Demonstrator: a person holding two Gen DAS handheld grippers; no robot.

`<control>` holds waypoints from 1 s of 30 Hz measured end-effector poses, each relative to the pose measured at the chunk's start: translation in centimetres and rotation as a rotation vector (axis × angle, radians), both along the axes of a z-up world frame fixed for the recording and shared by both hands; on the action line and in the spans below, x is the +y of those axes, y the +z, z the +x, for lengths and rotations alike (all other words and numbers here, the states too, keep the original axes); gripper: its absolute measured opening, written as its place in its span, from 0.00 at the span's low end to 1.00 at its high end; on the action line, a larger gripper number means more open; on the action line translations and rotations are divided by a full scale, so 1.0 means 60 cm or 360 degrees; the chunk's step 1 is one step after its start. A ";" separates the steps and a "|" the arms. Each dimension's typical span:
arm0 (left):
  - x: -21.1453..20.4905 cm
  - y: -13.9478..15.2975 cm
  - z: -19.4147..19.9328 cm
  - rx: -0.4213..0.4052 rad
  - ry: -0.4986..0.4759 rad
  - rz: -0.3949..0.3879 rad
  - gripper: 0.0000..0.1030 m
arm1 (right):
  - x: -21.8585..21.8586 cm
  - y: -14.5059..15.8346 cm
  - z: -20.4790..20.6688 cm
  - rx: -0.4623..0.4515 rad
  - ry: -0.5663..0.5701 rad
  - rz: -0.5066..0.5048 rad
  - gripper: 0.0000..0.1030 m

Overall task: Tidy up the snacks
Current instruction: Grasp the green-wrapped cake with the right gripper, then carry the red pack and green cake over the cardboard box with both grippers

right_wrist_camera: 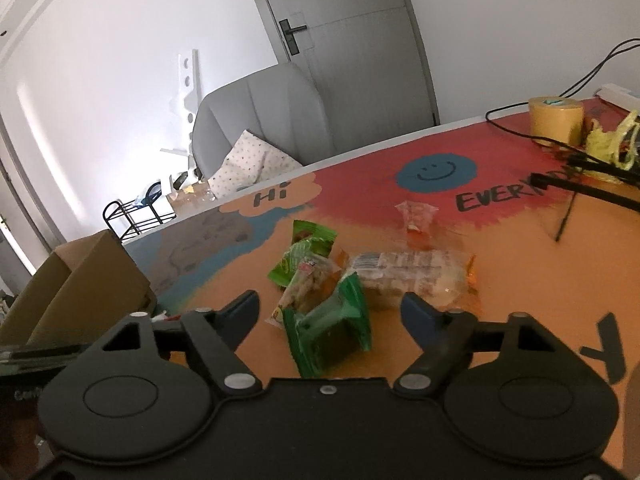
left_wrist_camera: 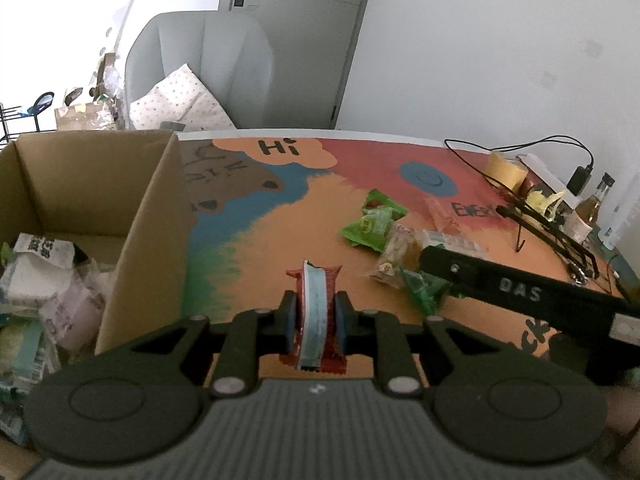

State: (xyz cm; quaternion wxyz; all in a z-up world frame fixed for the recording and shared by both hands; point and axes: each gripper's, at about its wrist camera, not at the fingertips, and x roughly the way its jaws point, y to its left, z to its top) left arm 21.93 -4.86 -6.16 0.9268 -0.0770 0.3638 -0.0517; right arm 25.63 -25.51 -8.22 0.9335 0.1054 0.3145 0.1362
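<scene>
My left gripper (left_wrist_camera: 313, 316) is shut on a red snack packet with a pale blue stripe (left_wrist_camera: 314, 312), held above the painted table just right of a cardboard box (left_wrist_camera: 152, 216). Several wrapped snacks (left_wrist_camera: 44, 276) lie in that box. My right gripper (right_wrist_camera: 331, 312) is open, and a dark green snack packet (right_wrist_camera: 332, 332) lies on the table between its blue pads, which stand apart from it. Behind it sits a pile: a pale nut-bar packet (right_wrist_camera: 308, 284), light green packets (right_wrist_camera: 308, 248), a clear long packet (right_wrist_camera: 412, 272) and a small clear packet (right_wrist_camera: 418, 216).
The box (right_wrist_camera: 80, 280) stands at the table's left edge. A tape roll (right_wrist_camera: 556, 120), a yellow bag (right_wrist_camera: 612, 140), black cables (right_wrist_camera: 592, 188) and a bottle (left_wrist_camera: 596, 204) crowd the far right. A grey chair (right_wrist_camera: 260, 120) with a cushion stands behind the table.
</scene>
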 end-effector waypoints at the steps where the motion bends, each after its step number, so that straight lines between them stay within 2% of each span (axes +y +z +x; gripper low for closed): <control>1: 0.000 -0.001 0.001 0.0001 0.0002 0.0002 0.18 | 0.002 -0.004 0.005 0.0010 0.0002 -0.0002 0.72; 4: -0.001 -0.003 0.001 -0.0001 0.0005 0.0008 0.18 | 0.006 -0.014 0.018 0.0050 0.0015 0.0002 0.62; 6: -0.001 -0.003 0.001 0.0000 0.0007 0.0004 0.18 | 0.007 -0.023 0.021 0.0082 0.0037 0.0022 0.40; 17: 0.003 0.019 -0.012 -0.0054 0.0008 -0.0014 0.18 | -0.008 -0.013 -0.023 0.0003 0.0092 0.0053 0.33; 30: 0.032 0.096 -0.049 -0.0207 0.0008 -0.0021 0.18 | 0.024 0.076 -0.061 -0.0175 0.0220 0.0088 0.33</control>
